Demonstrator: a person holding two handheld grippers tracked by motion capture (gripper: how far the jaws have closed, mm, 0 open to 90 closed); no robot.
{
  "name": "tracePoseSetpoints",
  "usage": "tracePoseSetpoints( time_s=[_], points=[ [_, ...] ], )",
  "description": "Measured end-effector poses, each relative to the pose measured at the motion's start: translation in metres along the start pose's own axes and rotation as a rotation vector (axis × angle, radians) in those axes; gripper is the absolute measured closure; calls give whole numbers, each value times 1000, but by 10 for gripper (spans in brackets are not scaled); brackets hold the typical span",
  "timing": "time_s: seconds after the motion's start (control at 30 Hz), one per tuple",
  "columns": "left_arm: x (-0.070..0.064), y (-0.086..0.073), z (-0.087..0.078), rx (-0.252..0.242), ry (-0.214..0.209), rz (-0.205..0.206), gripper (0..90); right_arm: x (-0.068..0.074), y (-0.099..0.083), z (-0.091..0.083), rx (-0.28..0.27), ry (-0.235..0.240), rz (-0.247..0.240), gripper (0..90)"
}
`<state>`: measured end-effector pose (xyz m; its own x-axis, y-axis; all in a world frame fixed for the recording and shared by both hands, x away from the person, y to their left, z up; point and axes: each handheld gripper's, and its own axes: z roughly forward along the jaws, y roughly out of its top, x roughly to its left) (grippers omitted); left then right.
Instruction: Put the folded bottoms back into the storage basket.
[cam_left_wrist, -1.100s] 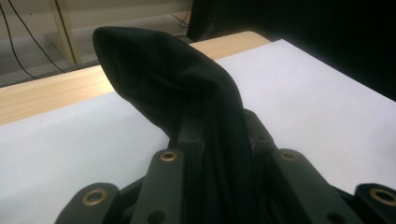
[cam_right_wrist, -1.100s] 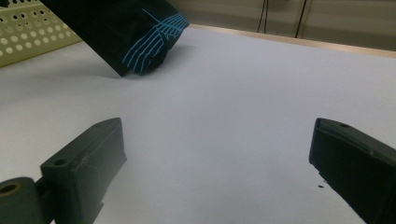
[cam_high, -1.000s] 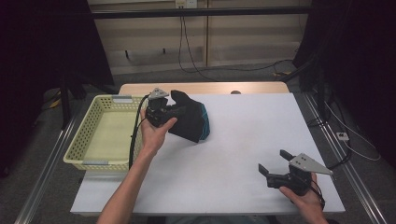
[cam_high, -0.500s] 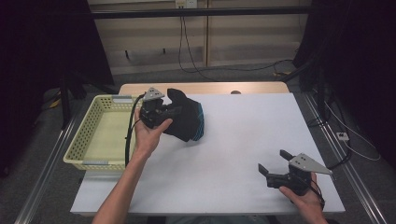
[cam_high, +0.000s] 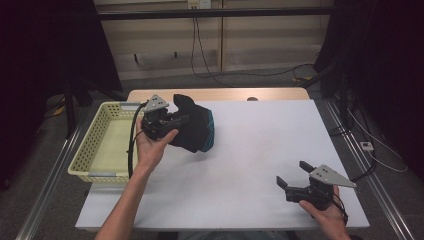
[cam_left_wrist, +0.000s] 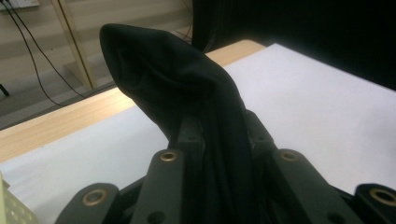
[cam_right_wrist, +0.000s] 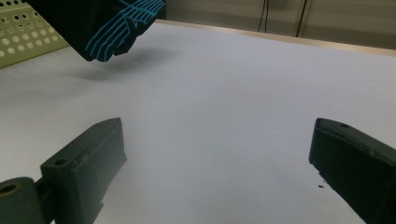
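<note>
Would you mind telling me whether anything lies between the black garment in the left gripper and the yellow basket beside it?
Nothing visible does. The left gripper holds the black garment just right of the yellow basket, with no object between them.

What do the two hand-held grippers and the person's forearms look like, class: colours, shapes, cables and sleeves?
Both are black two-jaw tools. The left gripper carries a grey three-cornered plate on top and trails a black cable down along the forearm. The right gripper has the same grey plate and blocky, flat-faced jaws. Round brass-coloured rivets mark the left gripper's linkage. The forearms are bare; no sleeves are visible.
</note>
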<state>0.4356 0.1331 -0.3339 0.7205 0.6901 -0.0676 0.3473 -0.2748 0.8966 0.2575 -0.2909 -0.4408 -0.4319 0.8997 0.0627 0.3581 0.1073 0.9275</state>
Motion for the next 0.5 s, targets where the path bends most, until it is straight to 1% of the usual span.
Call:
tracePoseSetpoints(
  time_s=[0.07, 0.23, 0.37, 0.5],
  points=[
    [1, 1, -3, -9, -1, -2, 744, 0, 0, 0, 0, 0, 0, 34],
    [0, 2, -6, -8, 10, 16, 745, 0, 0, -1, -3, -4, 3, 34],
    [0, 3, -8, -14, 13, 17, 745, 0, 0, -1, -3, -3, 2, 34],
    [1, 5, -11, -20, 14, 10, 744, 0, 0, -1, -3, -1, 1, 34]
  ],
)
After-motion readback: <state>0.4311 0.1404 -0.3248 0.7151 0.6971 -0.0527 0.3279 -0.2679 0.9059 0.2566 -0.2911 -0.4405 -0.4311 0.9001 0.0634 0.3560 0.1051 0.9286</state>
